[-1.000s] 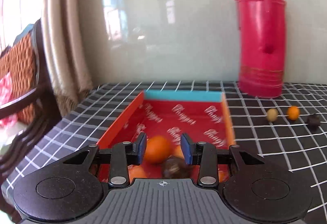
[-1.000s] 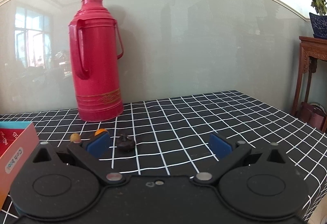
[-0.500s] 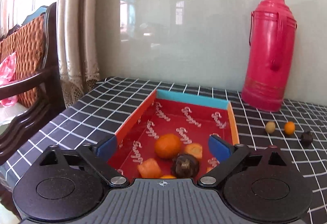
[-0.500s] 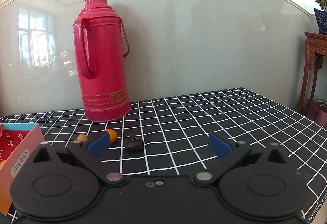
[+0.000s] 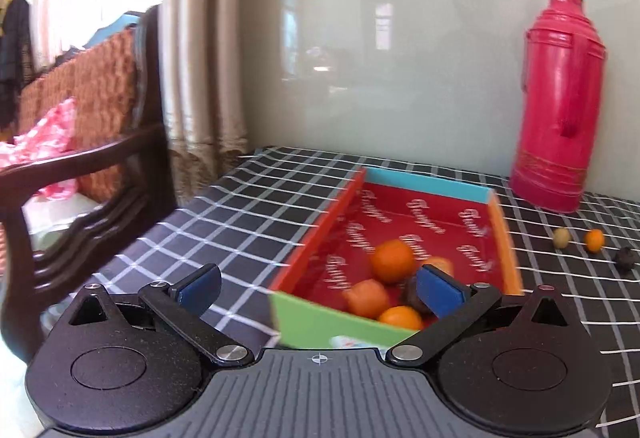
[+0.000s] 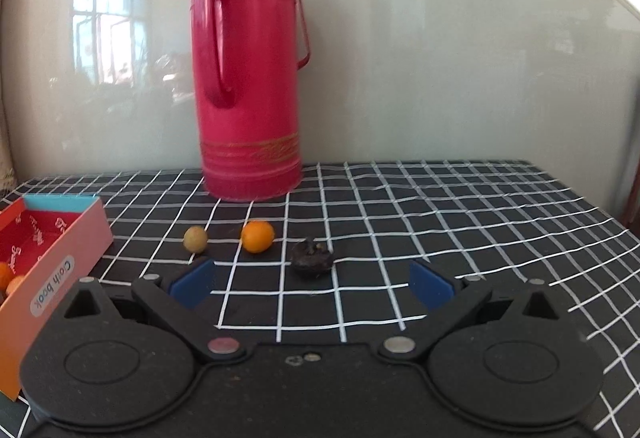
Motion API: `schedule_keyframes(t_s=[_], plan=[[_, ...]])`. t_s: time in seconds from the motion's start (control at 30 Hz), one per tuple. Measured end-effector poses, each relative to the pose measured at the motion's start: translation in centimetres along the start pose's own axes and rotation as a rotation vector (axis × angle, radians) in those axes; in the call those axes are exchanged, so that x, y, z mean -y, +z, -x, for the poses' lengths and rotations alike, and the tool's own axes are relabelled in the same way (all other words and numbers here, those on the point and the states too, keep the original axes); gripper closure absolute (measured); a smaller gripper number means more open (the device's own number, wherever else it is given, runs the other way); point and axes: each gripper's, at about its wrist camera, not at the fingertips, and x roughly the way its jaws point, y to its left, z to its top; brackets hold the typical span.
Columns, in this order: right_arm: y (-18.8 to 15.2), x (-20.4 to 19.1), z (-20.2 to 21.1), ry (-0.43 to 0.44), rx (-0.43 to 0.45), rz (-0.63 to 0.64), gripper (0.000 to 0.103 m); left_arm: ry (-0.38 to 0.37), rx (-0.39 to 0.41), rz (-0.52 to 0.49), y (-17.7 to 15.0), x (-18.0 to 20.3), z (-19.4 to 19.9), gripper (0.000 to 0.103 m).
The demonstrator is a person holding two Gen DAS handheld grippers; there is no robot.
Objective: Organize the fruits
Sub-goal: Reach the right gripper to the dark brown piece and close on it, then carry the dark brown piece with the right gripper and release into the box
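A red-lined box (image 5: 430,216) holds several orange fruits (image 5: 392,261) and a dark one, partly hidden behind my finger. My left gripper (image 5: 318,288) is open and empty, drawn back at the box's near-left corner. On the cloth to the box's right lie a yellowish fruit (image 6: 195,238), a small orange (image 6: 257,236) and a dark fruit (image 6: 311,259); they also show in the left wrist view (image 5: 593,240). My right gripper (image 6: 312,284) is open and empty, just in front of the dark fruit. The box (image 6: 76,238) stands at its left.
A tall red thermos (image 6: 250,86) stands at the back against the glossy wall, behind the loose fruits. A dark wooden chair (image 5: 92,174) with a cushion stands off the table's left edge. The checked cloth (image 6: 460,222) stretches to the right.
My left gripper let go of the orange in the box, opened wide and pulled back to the left. My right gripper moved closer to the three loose fruits, staying open.
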Motion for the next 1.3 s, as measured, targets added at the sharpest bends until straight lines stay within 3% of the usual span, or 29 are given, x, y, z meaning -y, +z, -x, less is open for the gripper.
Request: schedule_keyframes(t_s=[0.2,0.43,0.63,0.7,0.87,1.1,1.3], plan=[[1.2,0.1,-3.8,0.002,-0.061,-0.001,0.014,0.071,0.034,-0.01,-0.4,-1.7,0.5,0.0],[2.1,0.9,-7.5,-0.039,-0.114,-0.042,0.024,0.103,-0.01,0.053,-0.4,-3.6,-0.6,0.0],[2.1,1.0,-9.7,-0.047,-0.178,-0.039,0.044,0.116,-0.022,0.078,-0.7,-4.3,-1.0,0.0],[1.9,1.2,-10.0,-0.037,-0.198,-0.052,0.057,0.12,-0.024,0.073,-0.7,-4.3,-1.1,0.0],[1.6,0.1,-9.8,-0.048,-0.186,0.007,0.071,0.126,-0.045,0.085,-0.8,-4.5,-1.5,0.0],[1.6,-0.8,-8.4,-0.003,-0.171,-0.012,0.072,0.138,-0.082,0.099,-1.0,-5.1,-2.1,0.0],[2.0,-2.9,-4.6,0.098,-0.089,0.017,0.072,0.145,-0.092,0.107,-1.1,-5.4,-2.2,0.0]])
